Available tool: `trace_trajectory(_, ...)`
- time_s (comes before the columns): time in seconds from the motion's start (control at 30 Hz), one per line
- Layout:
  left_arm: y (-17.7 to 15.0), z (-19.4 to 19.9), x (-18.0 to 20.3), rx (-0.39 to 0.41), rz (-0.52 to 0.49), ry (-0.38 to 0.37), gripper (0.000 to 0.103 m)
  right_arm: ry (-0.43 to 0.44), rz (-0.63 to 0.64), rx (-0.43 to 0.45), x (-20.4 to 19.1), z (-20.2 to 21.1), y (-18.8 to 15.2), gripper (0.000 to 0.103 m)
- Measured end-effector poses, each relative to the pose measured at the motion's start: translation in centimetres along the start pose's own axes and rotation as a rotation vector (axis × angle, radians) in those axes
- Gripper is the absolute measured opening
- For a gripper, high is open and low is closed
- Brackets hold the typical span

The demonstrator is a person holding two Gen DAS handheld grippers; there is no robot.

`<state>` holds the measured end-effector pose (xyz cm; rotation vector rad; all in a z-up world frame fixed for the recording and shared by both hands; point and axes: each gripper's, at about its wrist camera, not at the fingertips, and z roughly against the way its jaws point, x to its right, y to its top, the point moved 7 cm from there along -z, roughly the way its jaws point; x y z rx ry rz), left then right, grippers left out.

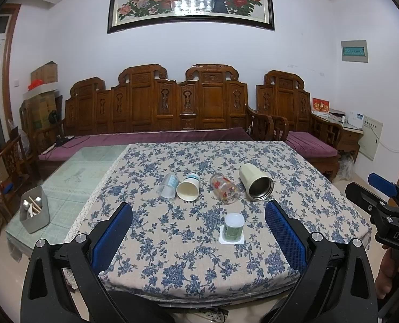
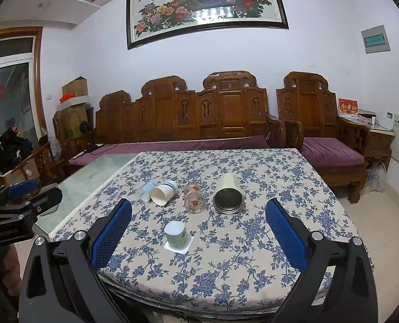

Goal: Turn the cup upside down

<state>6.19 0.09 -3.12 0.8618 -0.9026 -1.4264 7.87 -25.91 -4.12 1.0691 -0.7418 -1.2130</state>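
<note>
Several cups lie on their sides in a row on the floral tablecloth (image 1: 293, 161): a clear plastic cup (image 1: 168, 185), a white paper cup (image 1: 188, 187), a flowered glass (image 1: 224, 189) and a cream steel tumbler (image 1: 256, 181). A small green yoghurt cup (image 1: 233, 227) stands upside down on its white lid, nearer to me. They also show in the right wrist view: paper cup (image 2: 163, 192), glass (image 2: 194, 197), tumbler (image 2: 228, 193), green cup (image 2: 175, 234). My left gripper (image 1: 198, 218) and right gripper (image 2: 198, 214) are open and empty, held short of the table.
A grey utensil box (image 1: 34, 212) stands on the bare glass part of the table at the left. A carved wooden sofa (image 1: 156, 107) with purple cushions runs behind the table. The table's front edge is just under the grippers.
</note>
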Motion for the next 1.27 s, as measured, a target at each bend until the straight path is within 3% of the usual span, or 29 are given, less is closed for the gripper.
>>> trace_trajectory(1.27, 0.32, 0.28, 0.07, 0.015, 0.001, 0.010, 0.095, 0.004, -0.002, -0.001, -0.10, -0.04, -0.12, 0.100)
